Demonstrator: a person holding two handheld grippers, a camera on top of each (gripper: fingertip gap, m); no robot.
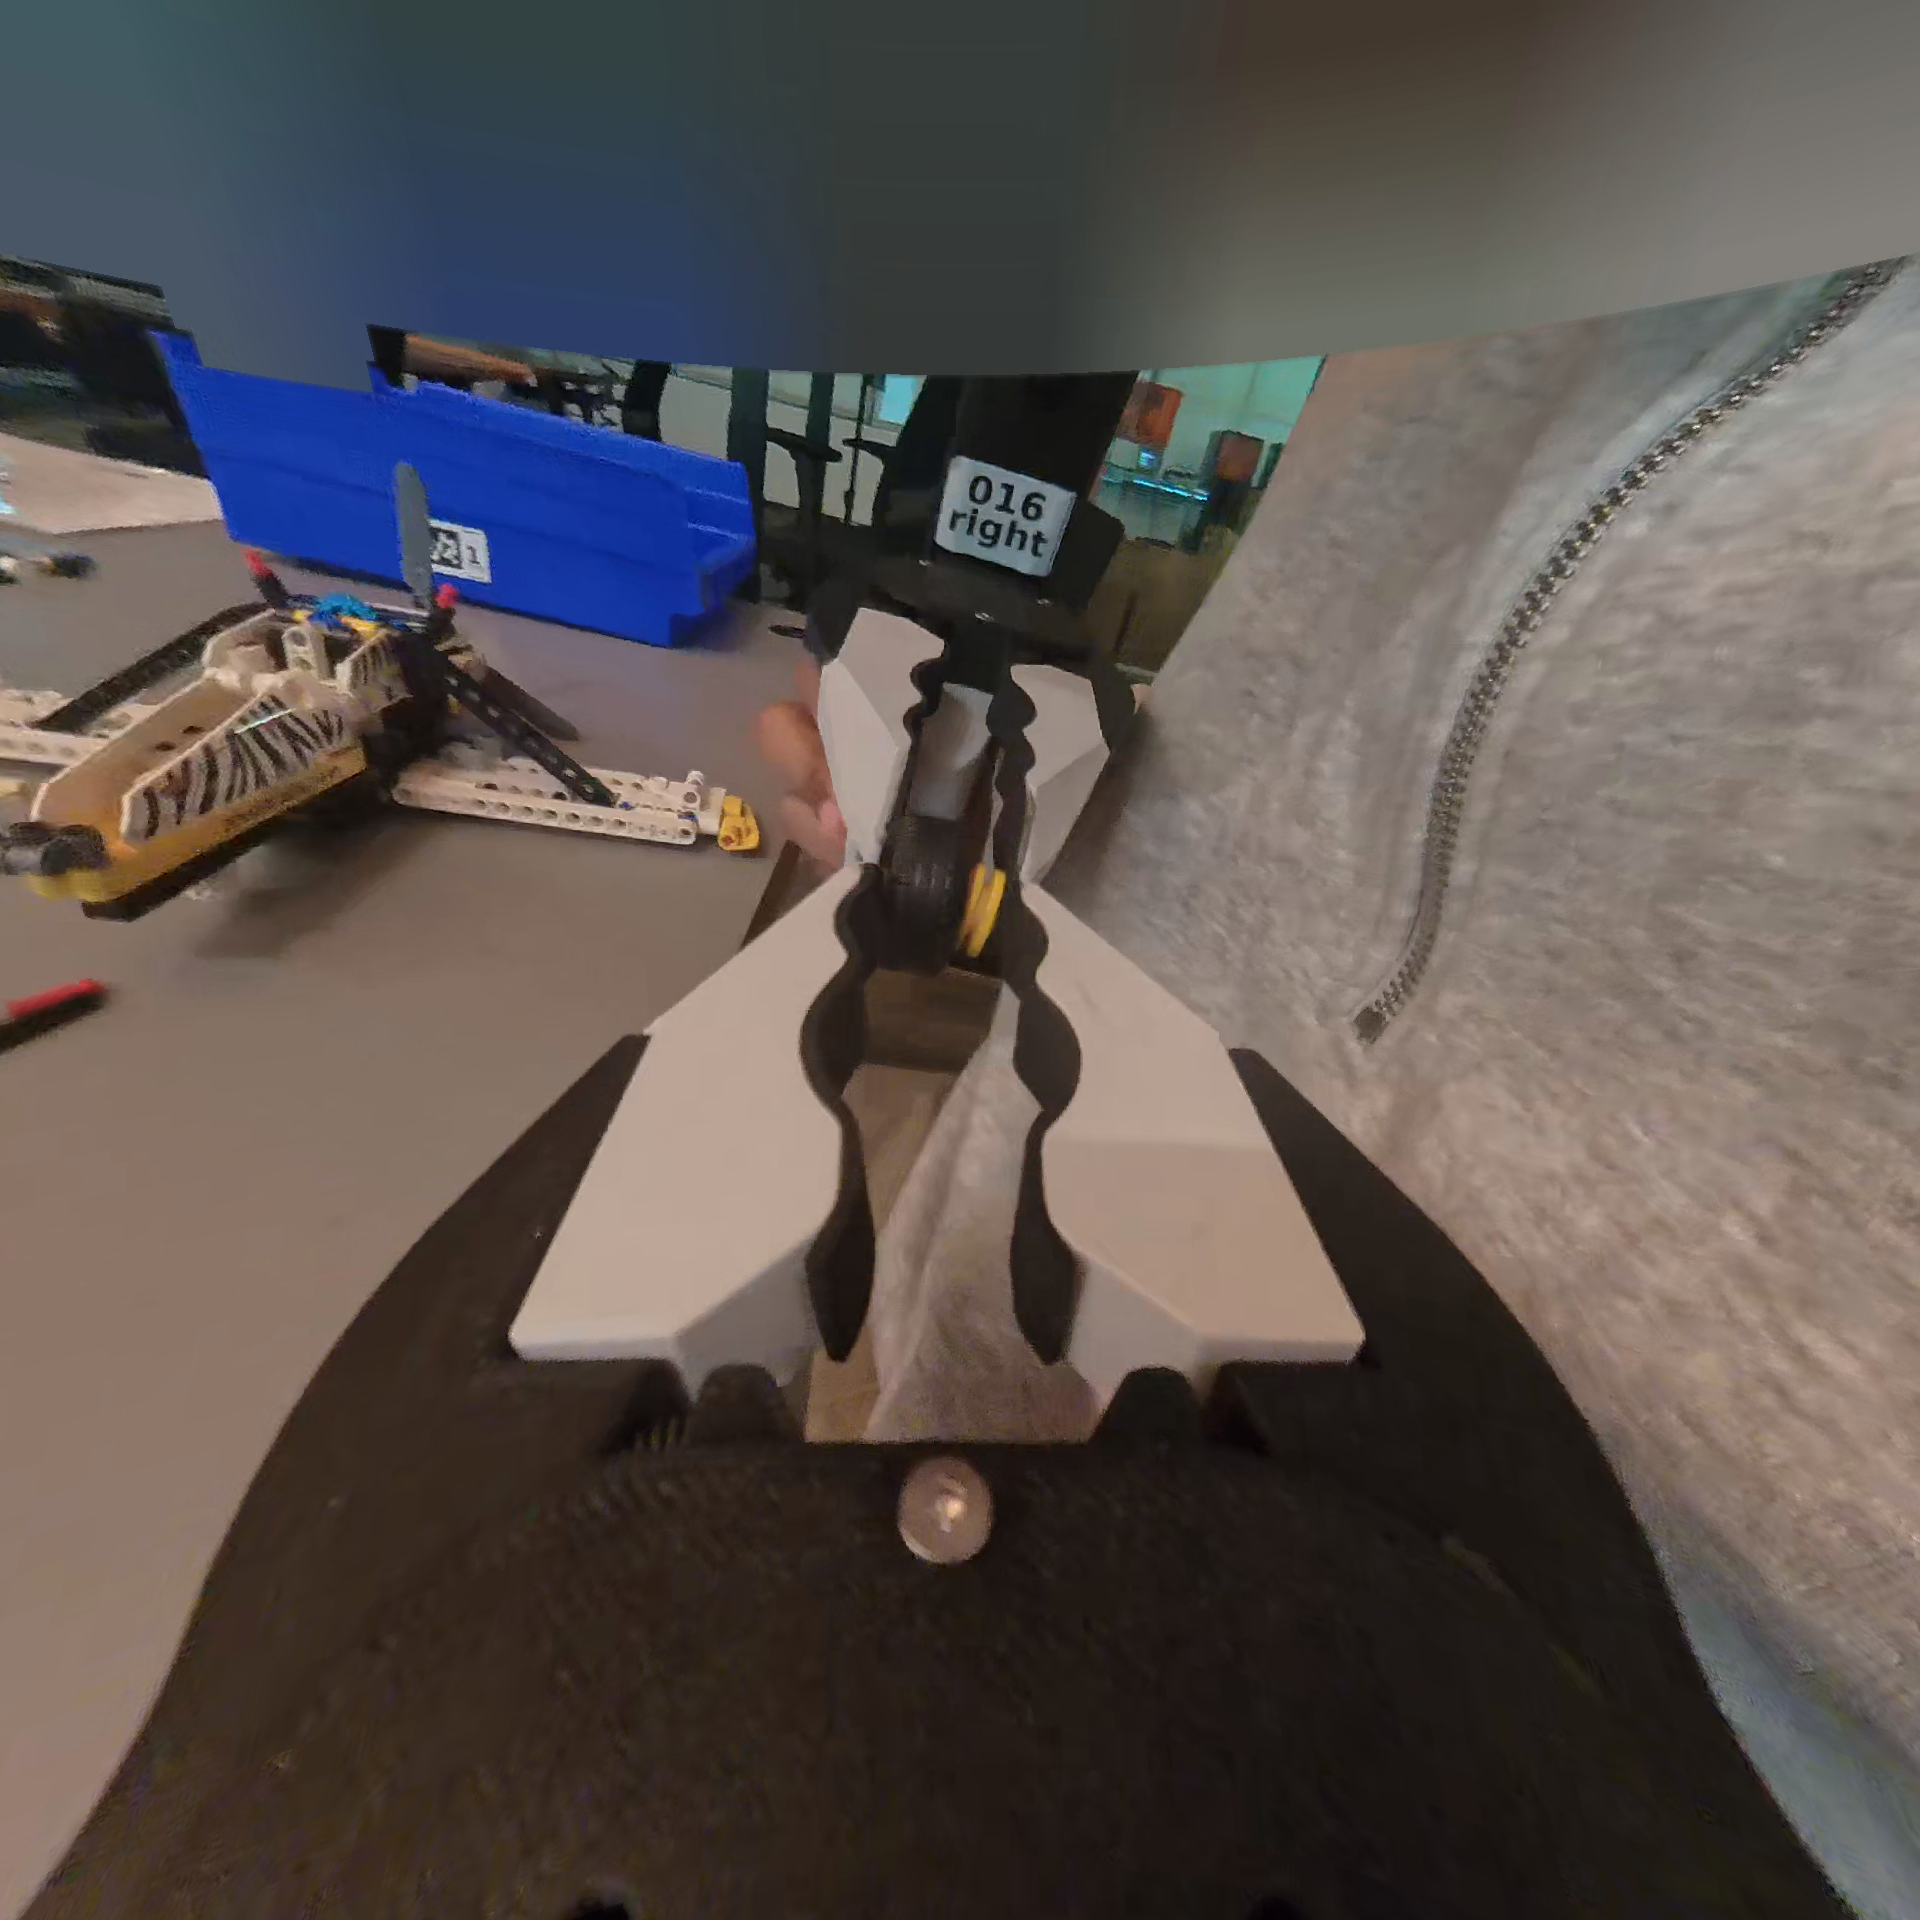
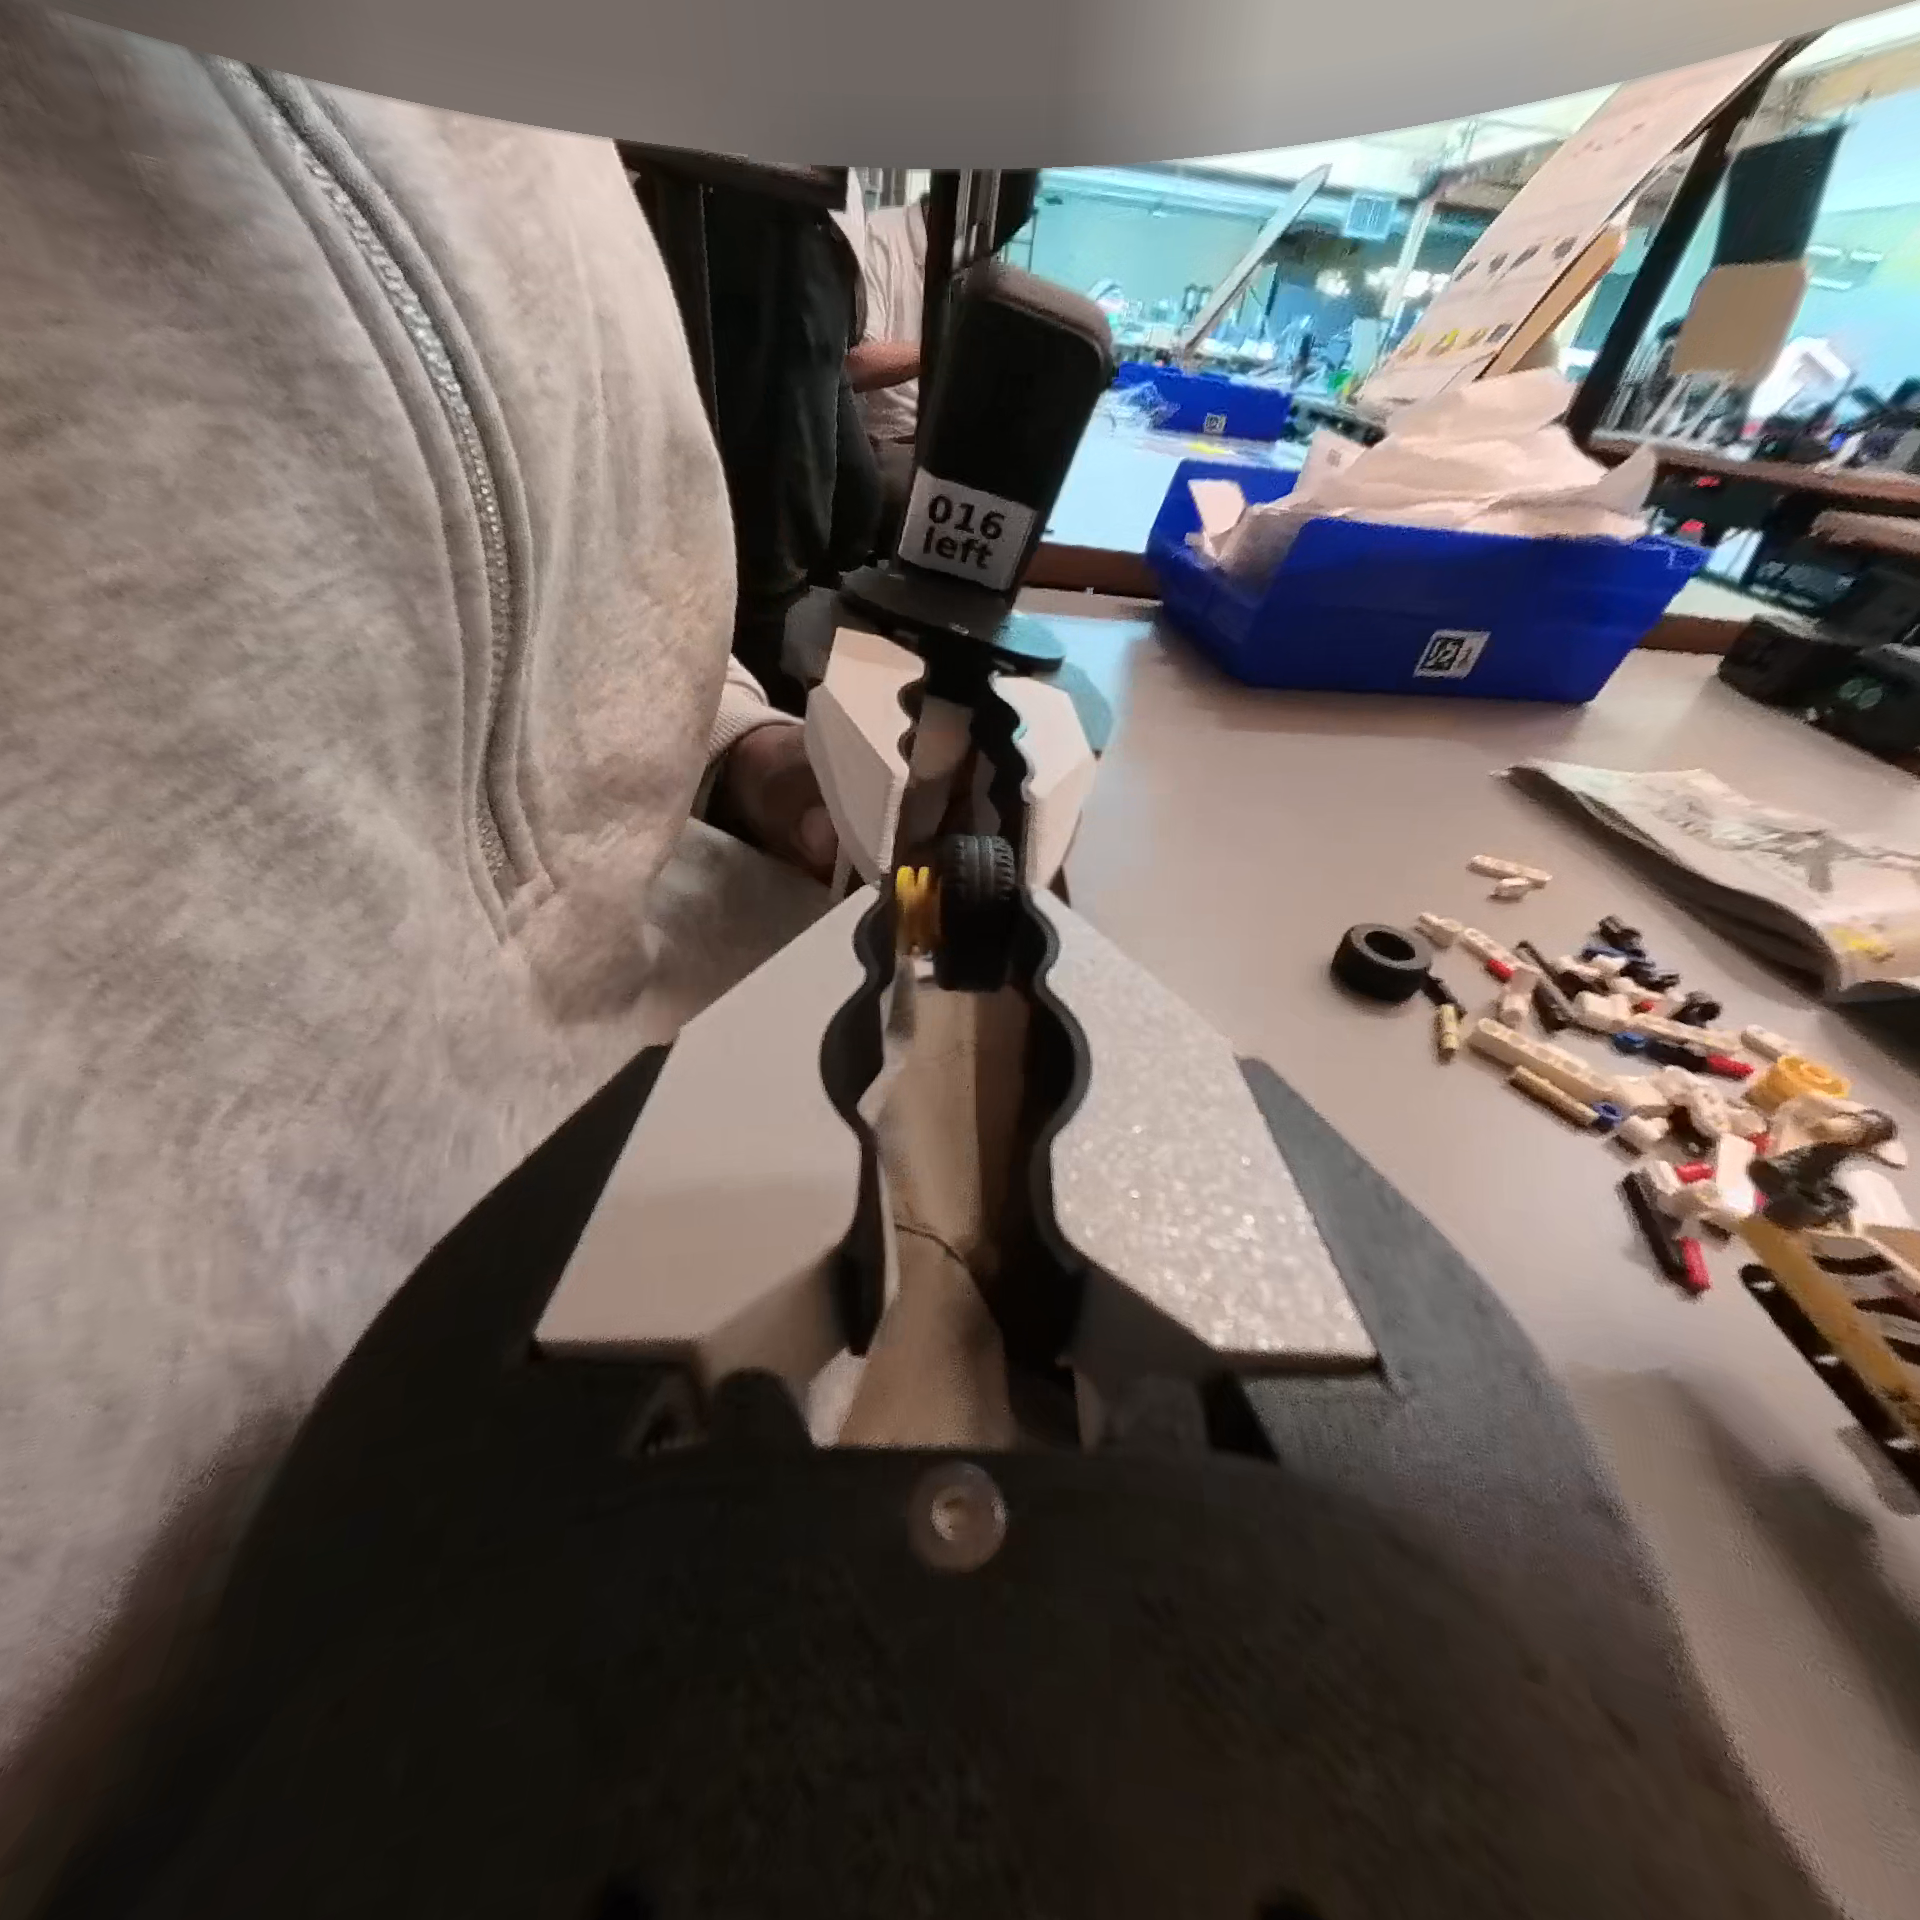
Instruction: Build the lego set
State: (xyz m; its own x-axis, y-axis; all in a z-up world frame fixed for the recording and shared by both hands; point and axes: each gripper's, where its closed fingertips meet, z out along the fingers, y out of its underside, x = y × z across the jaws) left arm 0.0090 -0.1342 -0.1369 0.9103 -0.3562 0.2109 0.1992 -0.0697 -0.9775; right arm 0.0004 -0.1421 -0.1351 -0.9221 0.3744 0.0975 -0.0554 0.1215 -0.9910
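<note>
My left gripper (image 1: 940, 899) and my right gripper (image 2: 951, 914) meet tip to tip in front of a person's grey zipped hoodie (image 1: 1558, 935). Between the tips sit a small black tire (image 1: 920, 899) and a yellow wheel hub (image 1: 982, 909), side by side and touching. They also show in the right wrist view, the tire (image 2: 977, 894) and the hub (image 2: 914, 904). Both pairs of jaws are closed narrowly around this wheel. I cannot tell which gripper holds which part. The part-built plane model (image 1: 239, 748) with zebra-striped panels lies on the grey table at the left.
A blue bin (image 1: 468, 520) stands behind the model; a red and black piece (image 1: 52, 1008) lies near the edge. In the right wrist view there are a loose tire (image 2: 1380, 961), a pile of small parts (image 2: 1621, 1039), an instruction booklet (image 2: 1745, 873) and a blue bin (image 2: 1423, 603). Only a small space, under 4 cm, lies between the two pairs of fingers. Both grippers' tips are roughly 20 cm from the part-built plane model (image 1: 239, 748).
</note>
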